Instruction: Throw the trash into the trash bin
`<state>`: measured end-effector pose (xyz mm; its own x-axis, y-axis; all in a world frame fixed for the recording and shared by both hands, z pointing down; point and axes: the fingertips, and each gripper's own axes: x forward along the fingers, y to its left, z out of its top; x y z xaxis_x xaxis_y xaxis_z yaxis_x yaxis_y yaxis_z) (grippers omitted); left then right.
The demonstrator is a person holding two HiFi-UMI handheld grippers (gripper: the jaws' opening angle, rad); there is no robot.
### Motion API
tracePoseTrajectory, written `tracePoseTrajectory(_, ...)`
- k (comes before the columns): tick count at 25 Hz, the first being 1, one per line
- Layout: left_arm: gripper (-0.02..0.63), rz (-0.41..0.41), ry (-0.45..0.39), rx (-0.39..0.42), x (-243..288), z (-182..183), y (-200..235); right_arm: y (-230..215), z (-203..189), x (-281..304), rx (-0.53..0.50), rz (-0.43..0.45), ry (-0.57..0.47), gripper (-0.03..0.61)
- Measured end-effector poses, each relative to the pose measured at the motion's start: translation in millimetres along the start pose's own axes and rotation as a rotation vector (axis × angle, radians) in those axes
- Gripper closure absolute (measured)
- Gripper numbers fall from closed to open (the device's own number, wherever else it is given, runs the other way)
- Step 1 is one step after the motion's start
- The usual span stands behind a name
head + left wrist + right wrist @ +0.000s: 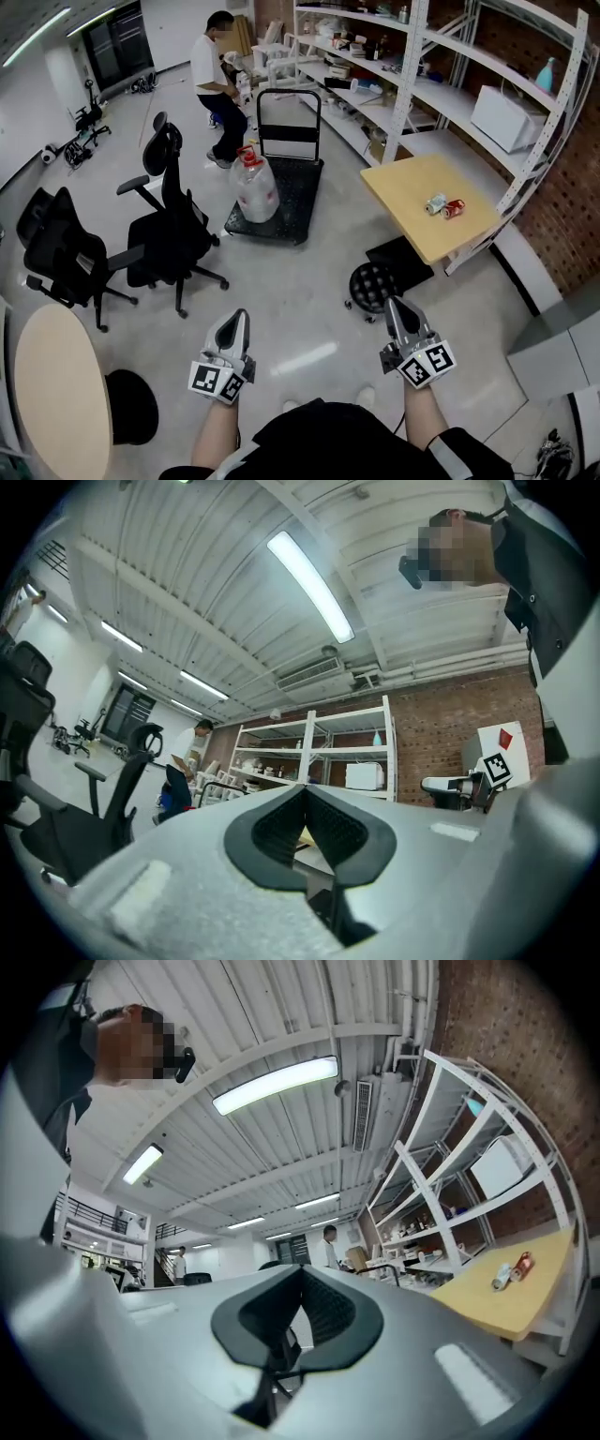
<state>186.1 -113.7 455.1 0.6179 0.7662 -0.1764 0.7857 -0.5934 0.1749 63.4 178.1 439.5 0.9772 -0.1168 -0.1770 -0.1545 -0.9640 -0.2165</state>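
Two crushed cans, one pale [435, 203] and one red [453, 209], lie on the square wooden table [412, 192] by the shelves. The right gripper view shows the same pale can [502, 1277] and red can [521, 1265] far off at the right on that table [487, 1307]. My left gripper [238, 321] and right gripper [395, 308] are held low near my body over the floor, both shut and holding nothing. Both are far from the cans. In the gripper views the left gripper [305, 789] and right gripper [301, 1267] point out level across the room.
A black round stool [373, 285] stands between me and the table. Two black office chairs [173, 234] [58, 251] are on the left. A flat cart [286, 192] carries a big water bottle [254, 186]. A person [217, 84] stands behind it. A round table [47, 394] and a black round object [131, 405] are at lower left.
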Motion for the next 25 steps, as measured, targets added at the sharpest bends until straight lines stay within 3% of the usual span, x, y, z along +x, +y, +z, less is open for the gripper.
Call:
tracePoseTrajectory(5, 0.612, -0.100, 0.048, -0.019, 56.2, -30.4, -69.1, -80.2, 18.2, -55.8, 0.017, -0.118, -0.009, 0.574)
tracePoseTrajectory(14, 0.612, -0.159, 0.101, -0.053, 147.4, -89.0, -177.0, -220.4, 60.7, -131.1, 0.025, -0.215, -0.062, 0.574)
tracePoseTrajectory(21, 0.612, -0.271, 0.155, -0.108, 220.5, -106.0, -277.5, -280.5, 71.3, -195.3, 0.087, -0.301, -0.087, 0.574)
tracePoseTrajectory(25, 0.612, -0.384, 0.179, -0.081, 255.0, -120.4, -315.2, -295.5, 71.5, -222.3, 0.089, -0.371, -0.113, 0.574)
